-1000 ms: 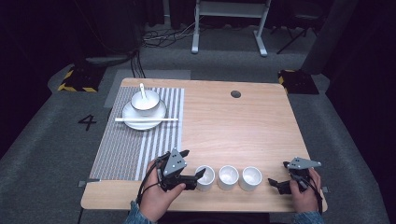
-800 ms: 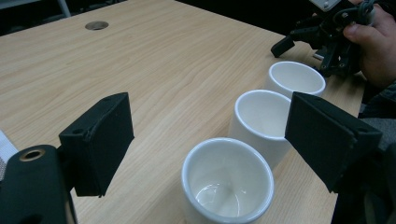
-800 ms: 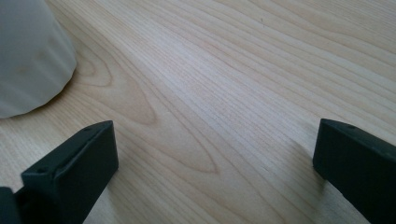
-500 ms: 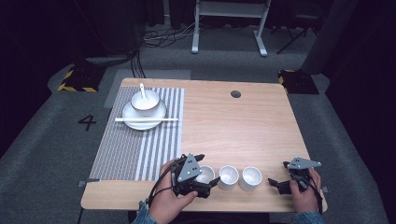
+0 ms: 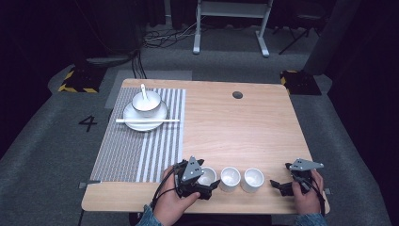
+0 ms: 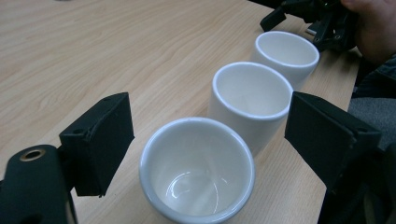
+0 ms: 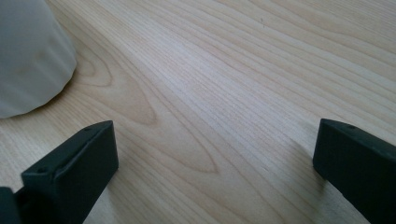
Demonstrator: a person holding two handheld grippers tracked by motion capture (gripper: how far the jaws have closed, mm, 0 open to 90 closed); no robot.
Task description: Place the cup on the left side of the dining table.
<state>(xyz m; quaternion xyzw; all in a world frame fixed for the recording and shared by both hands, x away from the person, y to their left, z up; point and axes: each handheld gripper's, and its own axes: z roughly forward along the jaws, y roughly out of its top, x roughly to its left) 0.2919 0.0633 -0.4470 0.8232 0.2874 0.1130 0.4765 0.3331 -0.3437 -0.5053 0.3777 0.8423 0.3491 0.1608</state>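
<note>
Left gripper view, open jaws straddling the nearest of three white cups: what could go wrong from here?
The nearest cup stands very close to the middle cup, so the left gripper may bump the neighbour on that side when it closes. The cups sit near the table's front edge, so a knocked cup could roll off.

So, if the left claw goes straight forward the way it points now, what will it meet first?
The nearest white cup. It already sits between the open jaws of the left claw, so its wall would meet the claw almost at once. The middle cup stands right behind it, seemingly touching, though depth is unclear.
</note>
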